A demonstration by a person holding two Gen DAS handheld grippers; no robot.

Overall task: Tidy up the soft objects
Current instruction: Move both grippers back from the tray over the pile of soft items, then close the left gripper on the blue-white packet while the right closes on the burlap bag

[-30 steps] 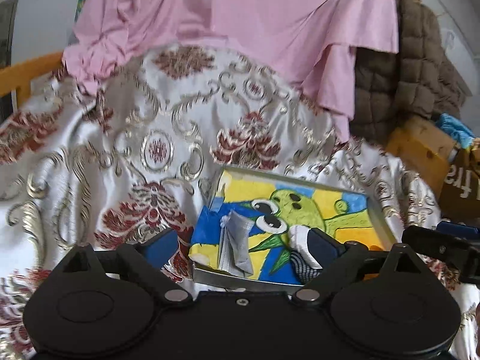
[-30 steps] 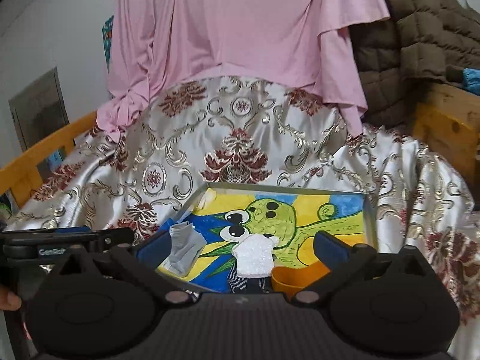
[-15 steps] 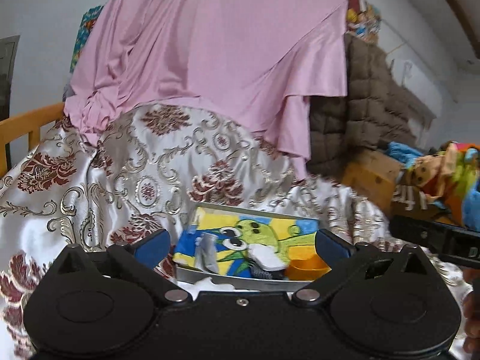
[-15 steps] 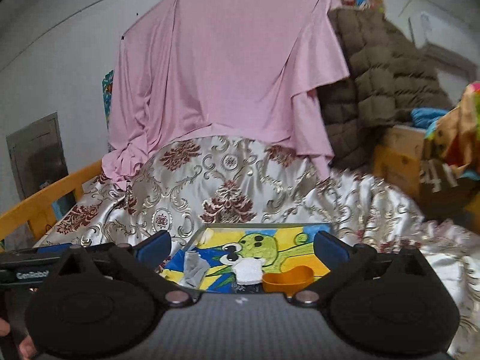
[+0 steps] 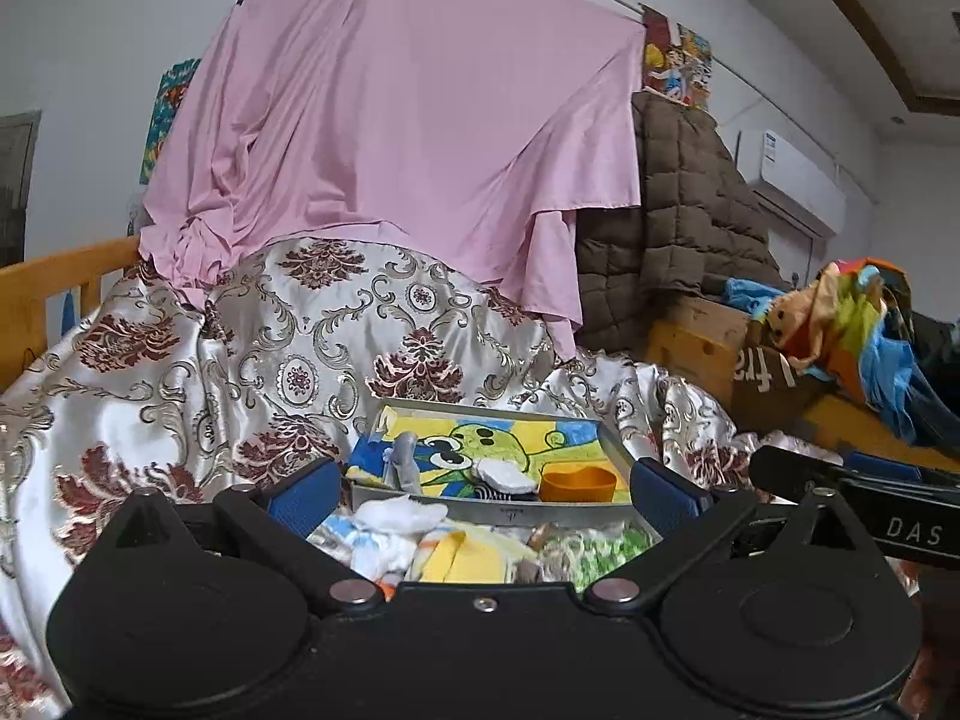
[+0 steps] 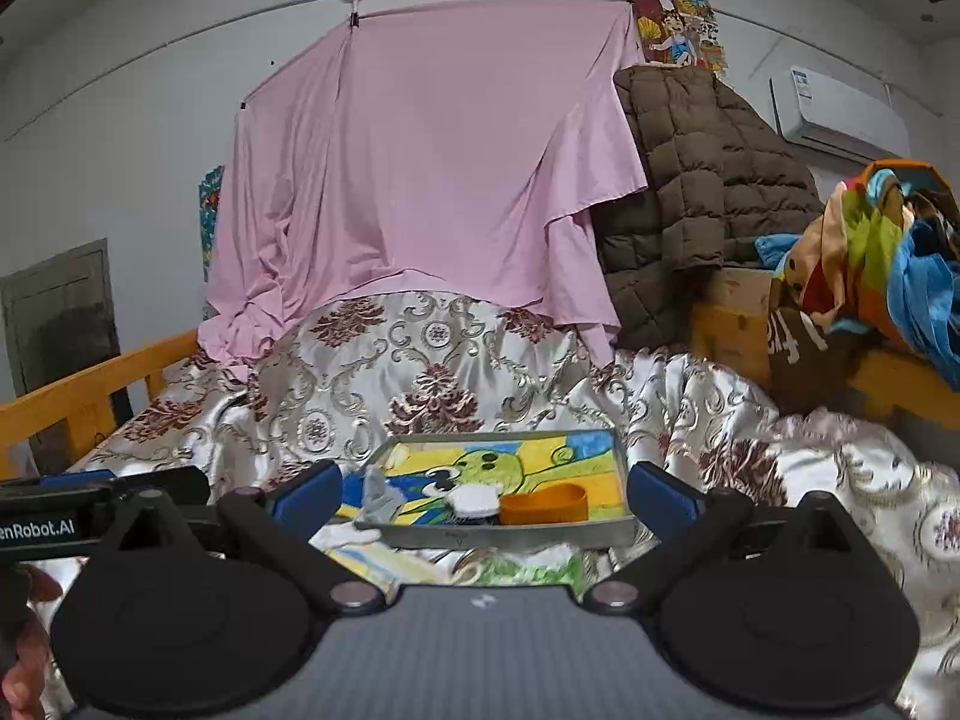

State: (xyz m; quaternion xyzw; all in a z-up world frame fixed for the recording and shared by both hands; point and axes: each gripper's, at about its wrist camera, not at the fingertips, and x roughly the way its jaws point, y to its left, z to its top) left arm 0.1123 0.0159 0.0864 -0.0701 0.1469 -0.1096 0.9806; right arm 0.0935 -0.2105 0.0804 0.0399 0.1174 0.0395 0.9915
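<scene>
A metal tray (image 5: 498, 515) with a green cartoon picture lies on the patterned bedspread (image 5: 180, 372). In it lie a grey sock (image 5: 405, 465), a white and striped sock (image 5: 504, 477) and an orange band (image 5: 577, 483). Several loose soft items, white (image 5: 390, 519), yellow (image 5: 462, 558) and green (image 5: 606, 546), lie in front of the tray. My left gripper (image 5: 486, 495) is open and empty above this pile. My right gripper (image 6: 483, 495) is open and empty, just short of the tray (image 6: 498, 534), which holds the grey sock (image 6: 378, 495) and orange band (image 6: 543, 504).
A pink sheet (image 5: 390, 150) hangs behind the bed. A brown quilted coat (image 5: 678, 228) and a heap of colourful fabric (image 5: 852, 324) sit on wooden furniture at the right. A wooden bed rail (image 5: 54, 276) runs along the left.
Both grippers have pulled back and up from the tray, so it looks smaller and farther. The loose soft items in front of the tray have come into view.
</scene>
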